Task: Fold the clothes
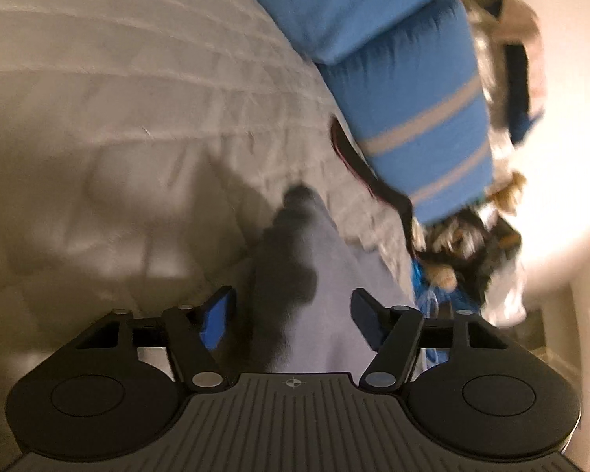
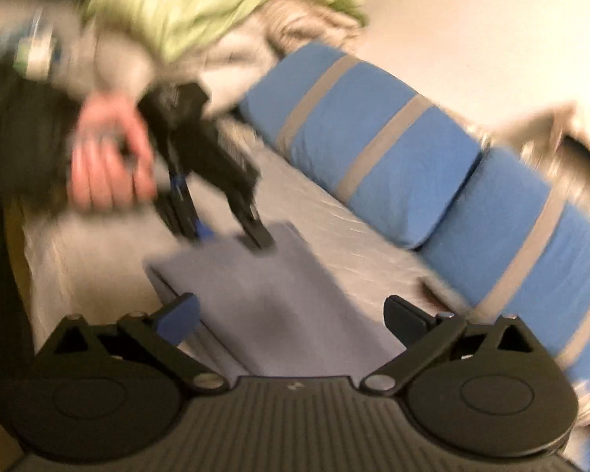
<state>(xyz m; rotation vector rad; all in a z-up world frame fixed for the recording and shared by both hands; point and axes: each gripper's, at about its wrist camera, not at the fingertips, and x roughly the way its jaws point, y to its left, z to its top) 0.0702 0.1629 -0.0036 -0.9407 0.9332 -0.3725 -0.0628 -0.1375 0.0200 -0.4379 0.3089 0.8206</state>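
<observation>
Since both wrist views are pretty smeared, take the fine detail loosely. The left gripper (image 1: pixel 293 316) has its jaws spread wide with nothing between them, hovering right over the lavender garment (image 1: pixel 334 275). Same story for the right gripper (image 2: pixel 291 320): jaws wide apart, holding nothing, with the garment straight ahead and just below. In the right view you can see the left gripper's tips at the garment's far edge, touching or nearly so (can't tell), with the person's hand (image 2: pixel 106 153) on the handle.

That garment lies on the bed (image 1: pixel 98 98) as a fairly tidy flat rectangle, long axis running from the right gripper away toward the left one, roughly alongside the blue striped pillows (image 2: pixel 373 137). It'd fit either a fold partly made or one already finished and let go of.

Pillows crowd the right side of the garment. A light green cloth (image 2: pixel 200 4) heaped with other laundry sits far left, well apart.
</observation>
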